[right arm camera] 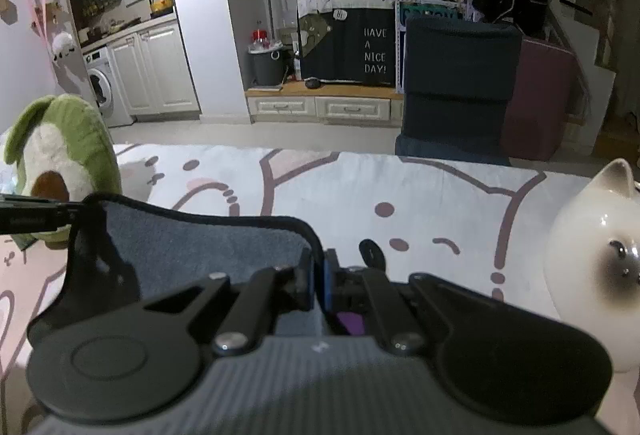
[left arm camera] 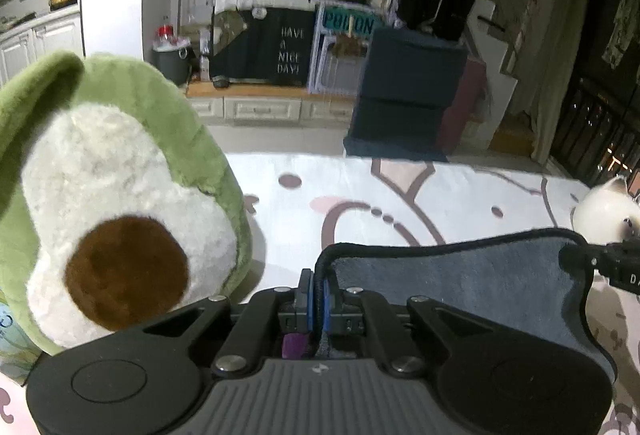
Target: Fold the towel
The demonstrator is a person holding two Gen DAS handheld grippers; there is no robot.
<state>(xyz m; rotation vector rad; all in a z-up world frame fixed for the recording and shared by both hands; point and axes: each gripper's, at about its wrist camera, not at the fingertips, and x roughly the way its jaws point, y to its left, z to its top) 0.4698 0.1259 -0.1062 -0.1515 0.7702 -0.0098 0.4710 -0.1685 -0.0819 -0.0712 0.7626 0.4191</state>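
From the left wrist, the left gripper (left arm camera: 319, 293) has its fingers clamped on the grey towel's (left arm camera: 460, 287) left corner above the bed (left arm camera: 400, 195), while from the right wrist the right gripper (right arm camera: 319, 281) pinches the towel's other corner, so uneven pulling could slip a thin hem free.

Towel (left arm camera: 460, 275) grey matt fleecy cloth; avocado toy (left arm camera: 120, 195) plush; cat figure (right arm camera: 592, 267) glossy ceramic.
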